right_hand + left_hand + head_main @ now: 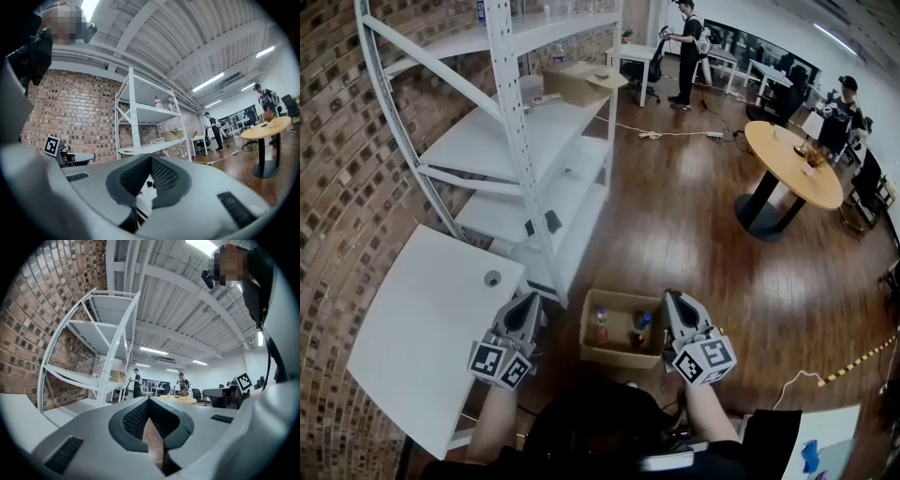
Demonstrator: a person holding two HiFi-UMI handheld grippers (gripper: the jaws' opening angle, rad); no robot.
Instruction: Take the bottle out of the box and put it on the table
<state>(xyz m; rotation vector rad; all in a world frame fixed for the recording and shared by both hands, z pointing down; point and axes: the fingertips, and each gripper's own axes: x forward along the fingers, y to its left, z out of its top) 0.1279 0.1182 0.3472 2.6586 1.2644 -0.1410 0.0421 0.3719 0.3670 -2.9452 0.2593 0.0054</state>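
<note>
In the head view, the box (614,356) is sitting on the floor between the left tongs (531,300) and the right tongs (672,298). The bottle (601,326) is standing upright inside it, right of the worktop (412,319). The bottle is being judged light, smooth, slightly yielding plastic, best gripped around the body below the cap.

In the left gripper view, the tongs are being kept closed, with nothing gripped.

In the right gripper view, the tongs are likewise being kept closed and empty.

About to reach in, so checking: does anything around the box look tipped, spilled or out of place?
Nothing stands out. The box sits open on the floor, its bottles look upright, and nothing is spilled around it.
</note>
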